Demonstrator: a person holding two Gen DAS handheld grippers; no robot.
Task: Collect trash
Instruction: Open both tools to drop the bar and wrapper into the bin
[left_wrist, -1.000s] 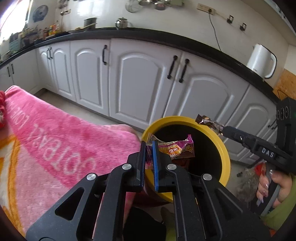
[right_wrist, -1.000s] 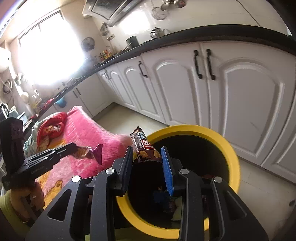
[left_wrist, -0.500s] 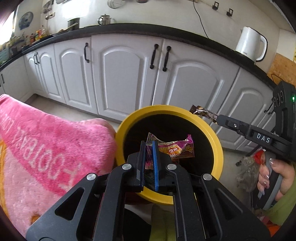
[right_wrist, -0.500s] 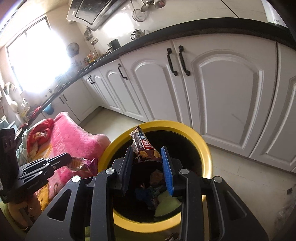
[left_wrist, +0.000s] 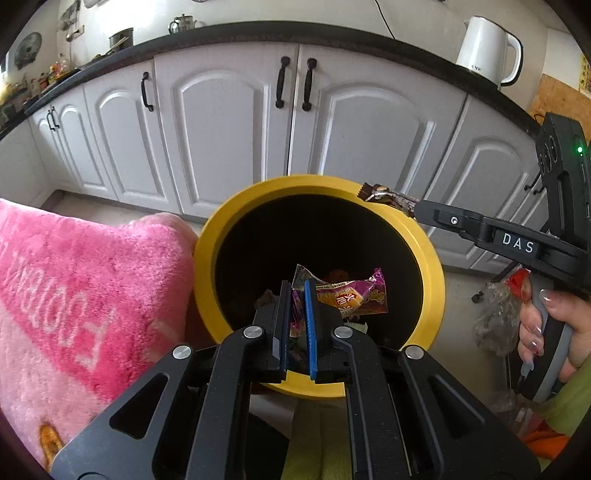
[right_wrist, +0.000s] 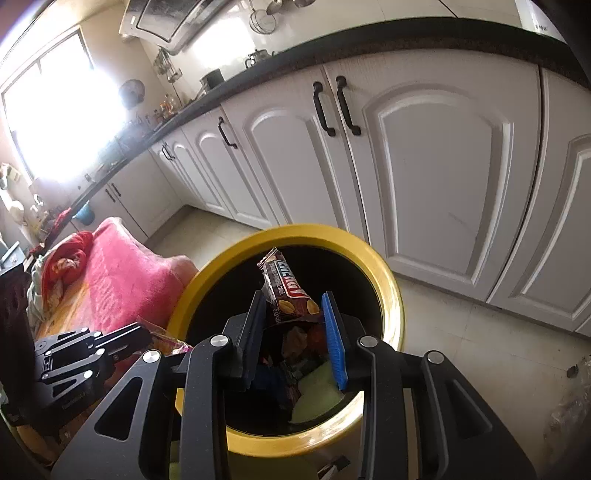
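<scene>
Two wrappers hang over the yellow bin (left_wrist: 432, 273), ready to drop: left claw (left_wrist: 295, 295) pinches the purple wrapper (left_wrist: 351, 295) tight; right claw (right_wrist: 295, 306), partly closed, grips the brown wrapper (right_wrist: 286, 286).

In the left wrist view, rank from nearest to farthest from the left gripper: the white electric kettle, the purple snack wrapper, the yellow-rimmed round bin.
1. Purple snack wrapper: pinched in the left gripper jaws.
2. Yellow-rimmed round bin: directly below and ahead.
3. White electric kettle: on the black countertop, far upper right.
</scene>
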